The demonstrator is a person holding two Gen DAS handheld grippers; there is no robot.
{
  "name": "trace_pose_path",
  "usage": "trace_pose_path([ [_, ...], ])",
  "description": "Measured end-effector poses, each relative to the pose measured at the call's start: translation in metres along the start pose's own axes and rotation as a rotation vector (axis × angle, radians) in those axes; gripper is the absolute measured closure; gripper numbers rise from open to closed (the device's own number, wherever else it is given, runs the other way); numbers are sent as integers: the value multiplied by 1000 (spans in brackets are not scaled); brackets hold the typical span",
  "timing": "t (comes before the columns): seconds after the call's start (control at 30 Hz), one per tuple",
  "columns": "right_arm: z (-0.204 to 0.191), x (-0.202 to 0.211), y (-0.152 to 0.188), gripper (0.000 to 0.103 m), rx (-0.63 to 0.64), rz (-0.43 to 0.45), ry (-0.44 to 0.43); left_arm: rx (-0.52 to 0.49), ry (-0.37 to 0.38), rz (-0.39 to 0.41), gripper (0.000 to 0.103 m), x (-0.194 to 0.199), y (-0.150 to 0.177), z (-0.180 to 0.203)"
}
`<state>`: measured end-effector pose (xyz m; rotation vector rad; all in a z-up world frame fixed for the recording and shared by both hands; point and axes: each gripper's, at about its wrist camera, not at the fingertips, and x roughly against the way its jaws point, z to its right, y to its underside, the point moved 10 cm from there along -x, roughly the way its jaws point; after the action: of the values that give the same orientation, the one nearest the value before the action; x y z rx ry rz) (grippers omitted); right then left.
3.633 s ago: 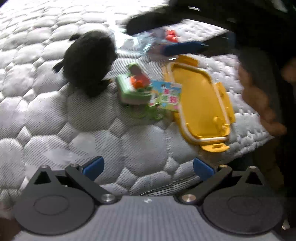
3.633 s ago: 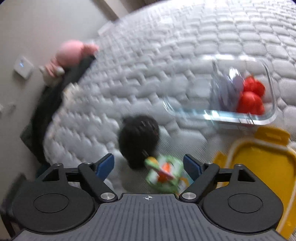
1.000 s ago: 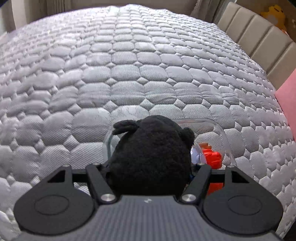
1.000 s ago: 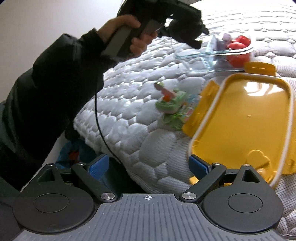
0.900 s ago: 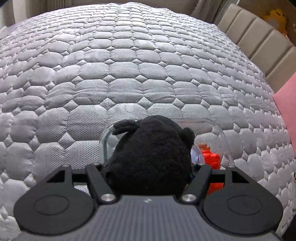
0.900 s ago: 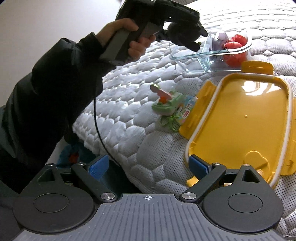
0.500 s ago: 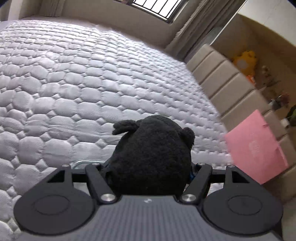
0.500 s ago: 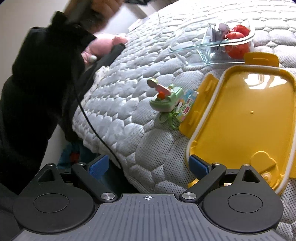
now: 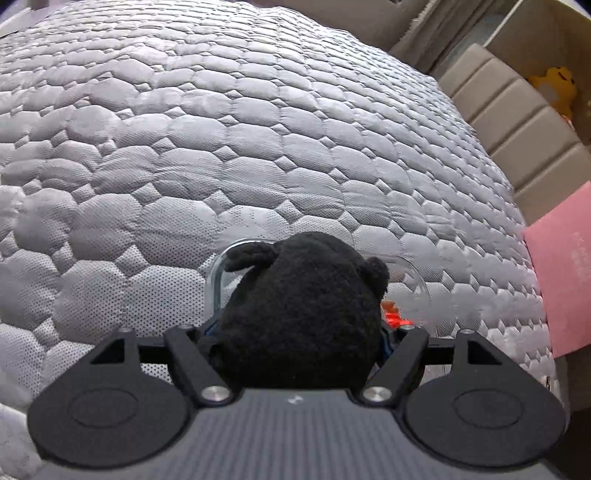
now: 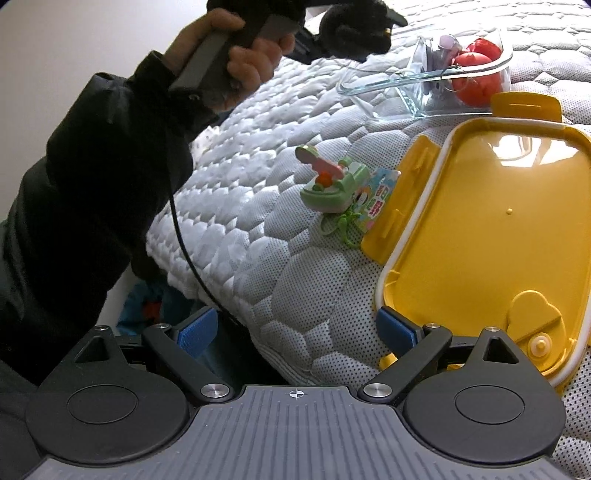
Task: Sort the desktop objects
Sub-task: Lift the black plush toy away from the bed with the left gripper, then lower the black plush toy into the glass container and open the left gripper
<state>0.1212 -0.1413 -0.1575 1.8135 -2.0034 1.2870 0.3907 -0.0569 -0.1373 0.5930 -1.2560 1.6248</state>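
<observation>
A black plush toy (image 9: 303, 314) sits between the fingers of my left gripper (image 9: 295, 334), whose jaws are opening while the pads still touch it. In the right wrist view the black plush toy (image 10: 351, 31) hangs in the air above the near end of the glass container (image 10: 399, 92). The container's rim (image 9: 216, 280) shows just behind the plush. Red round toys (image 10: 476, 70) lie in its far end. My right gripper (image 10: 295, 328) stands open and empty over the mattress edge, left of the yellow lid (image 10: 480, 229). A green toy (image 10: 332, 184) with a printed tag lies beside the lid.
The quilted grey mattress (image 9: 221, 147) stretches far beyond the container. A pink card or bag (image 9: 561, 277) and beige cushions (image 9: 517, 129) stand off its right side. A person's hand (image 10: 236, 55) and black sleeve hold the left gripper, with a cable hanging down.
The left gripper has tipped back down, so the container's rim is in its view again. In the right wrist view the plush is back above the container. The right gripper has stayed put.
</observation>
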Motion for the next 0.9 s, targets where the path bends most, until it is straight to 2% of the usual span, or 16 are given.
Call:
trace_pose_path([
  [0.17,-1,-2,-1,7,0,-5,2,-48,-8,23,20,11,0,8],
  [0.4,-4,-5,2,7,6,-15,-1,-59,10,74,20,37,-16,18],
  [0.43,-4,-5,2,7,5,-15,-2,-59,11,68,22,40,-16,19],
  [0.5,-4,-5,3,7,4,-16,-5,-61,9,34,32,40,-13,21],
  [0.53,-4,-5,3,7,4,-17,-6,-66,0,7,45,37,-9,22],
  [0.57,-5,-5,3,7,3,-17,-8,-77,-19,-26,52,31,-3,23],
  [0.67,-5,-6,4,7,2,-19,-12,-110,-125,-49,58,18,3,18],
  [0.8,-5,-6,5,7,1,-21,-18,-76,-143,-71,58,4,4,8],
  [0.9,-4,-6,4,7,-7,-21,-21,-110,-177,-74,56,-2,9,8],
])
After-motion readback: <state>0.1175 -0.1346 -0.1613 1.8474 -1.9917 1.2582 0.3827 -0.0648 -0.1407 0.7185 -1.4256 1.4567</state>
